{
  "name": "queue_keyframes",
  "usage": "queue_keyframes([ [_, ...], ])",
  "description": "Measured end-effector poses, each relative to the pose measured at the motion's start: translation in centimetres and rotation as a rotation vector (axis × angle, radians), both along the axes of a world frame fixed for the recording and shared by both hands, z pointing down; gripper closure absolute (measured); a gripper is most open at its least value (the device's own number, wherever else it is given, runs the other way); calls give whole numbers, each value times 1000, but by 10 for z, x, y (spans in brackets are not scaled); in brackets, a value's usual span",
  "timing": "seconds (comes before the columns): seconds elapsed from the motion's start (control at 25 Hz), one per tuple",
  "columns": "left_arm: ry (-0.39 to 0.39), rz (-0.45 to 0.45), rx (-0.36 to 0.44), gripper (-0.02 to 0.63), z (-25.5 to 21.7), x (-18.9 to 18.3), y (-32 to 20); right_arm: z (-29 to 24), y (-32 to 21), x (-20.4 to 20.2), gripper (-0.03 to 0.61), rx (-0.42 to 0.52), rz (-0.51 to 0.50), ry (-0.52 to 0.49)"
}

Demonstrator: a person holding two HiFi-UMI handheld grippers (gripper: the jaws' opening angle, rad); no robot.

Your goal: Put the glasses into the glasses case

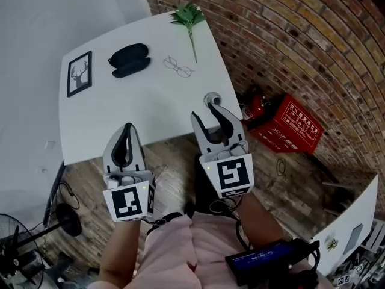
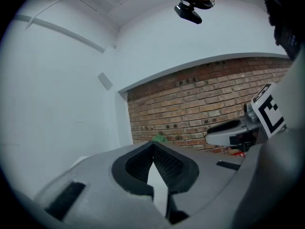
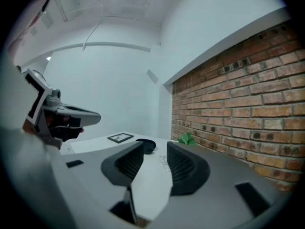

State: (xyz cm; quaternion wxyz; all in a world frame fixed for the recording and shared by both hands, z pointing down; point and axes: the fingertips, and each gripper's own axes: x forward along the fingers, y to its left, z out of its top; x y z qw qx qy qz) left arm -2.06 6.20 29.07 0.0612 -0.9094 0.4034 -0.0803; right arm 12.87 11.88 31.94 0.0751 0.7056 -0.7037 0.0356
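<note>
A black glasses case (image 1: 129, 59) lies at the far middle of the white table (image 1: 138, 110). Thin wire-framed glasses (image 1: 178, 67) lie just to its right, apart from it. Both show small past my right jaws: the case (image 3: 145, 145) and the glasses (image 3: 163, 161). My right gripper (image 1: 210, 112) hovers at the table's near edge, open and empty, well short of the glasses. Lower and to the left, my left gripper (image 1: 127, 128) is over the near edge, fingertips together, nothing between them. In its own view the left gripper (image 2: 153, 146) has its pads meeting at the tip.
A framed deer picture (image 1: 79, 73) lies left of the case. A green sprig (image 1: 189, 17) sits at the table's far right corner. A round grommet (image 1: 210, 97) is set in the table by my right fingertips. A red box (image 1: 287, 124) stands on the floor by the brick wall (image 1: 289, 35).
</note>
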Motion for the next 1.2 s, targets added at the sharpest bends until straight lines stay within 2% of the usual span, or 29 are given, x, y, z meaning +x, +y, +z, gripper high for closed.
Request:
queue_keyframes([
  [0.16, -3, -30, -21, 614, -3, 27, -35, 0, -43, 22, 422, 0, -43, -4],
  [0.44, 37, -92, 41, 614, -34, 54, -87, -26, -108, 53, 436, 52, -112, 15],
  [0.6, 55, -131, 88, 614, -55, 52, -107, -49, -139, 62, 437, 92, -141, 37],
  [0.8, 80, -198, 117, 614, -66, 33, -131, -67, -172, 59, 439, 132, -178, 73],
  [1.04, 108, -228, 61, 614, -45, 20, -161, -47, -198, 50, 439, 64, -197, 112],
  [1.2, 103, -225, -9, 614, -18, 21, -185, -22, -218, 46, 439, 12, -223, 128],
])
